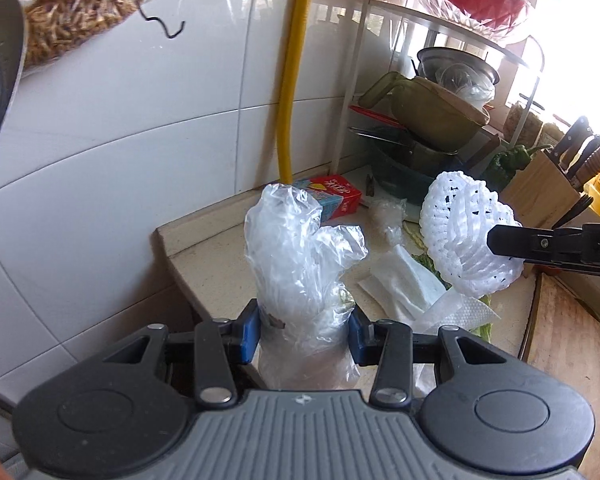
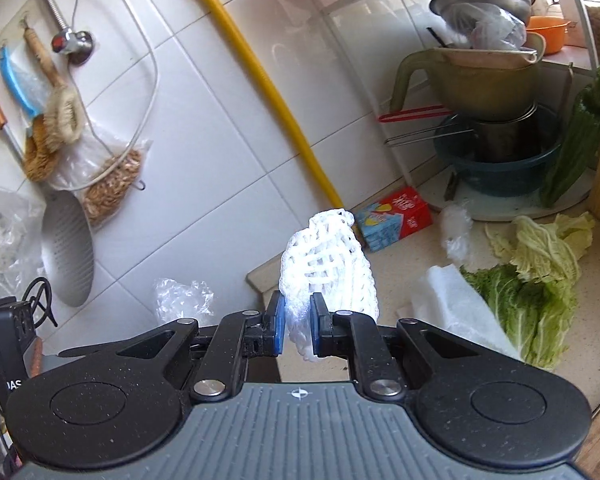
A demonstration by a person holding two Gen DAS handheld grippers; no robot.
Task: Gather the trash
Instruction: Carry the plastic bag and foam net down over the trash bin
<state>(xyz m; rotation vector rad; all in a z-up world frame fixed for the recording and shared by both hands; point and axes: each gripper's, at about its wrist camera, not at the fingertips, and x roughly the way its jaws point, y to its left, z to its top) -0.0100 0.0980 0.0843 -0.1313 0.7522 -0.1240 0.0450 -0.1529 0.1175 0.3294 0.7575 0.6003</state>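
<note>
While both pieces of trash were held off the tabletop (image 2: 420, 280), the step in hand looked like carrying them away to wherever the rubbish was being gathered, and no bin showed in either view. The left tongs (image 1: 304, 330) were clamped on a crumpled clear plastic bag (image 1: 296, 256), its bulk standing up above the blue pads. The right tongs (image 2: 299, 322) were pinched nearly together on the lower end of a white foam fruit net (image 2: 328, 264), which rose past the tips.

To do it well, I judged that both grips should stay firm and the travel smooth, since the bag was thin, slippery film that could slide out, and the net was soft, springy mesh held only by one edge. Keeping the two loads apart would stop the bag snagging in the net's open holes.

Still lying on the speckled stone tabletop were a folded white paper towel (image 2: 456, 304), a small wad of clear plastic (image 2: 456, 232), limp cabbage leaves (image 2: 540, 280) and a red-and-blue carton (image 2: 396, 216) near the tiled wall (image 2: 220, 140).
</note>
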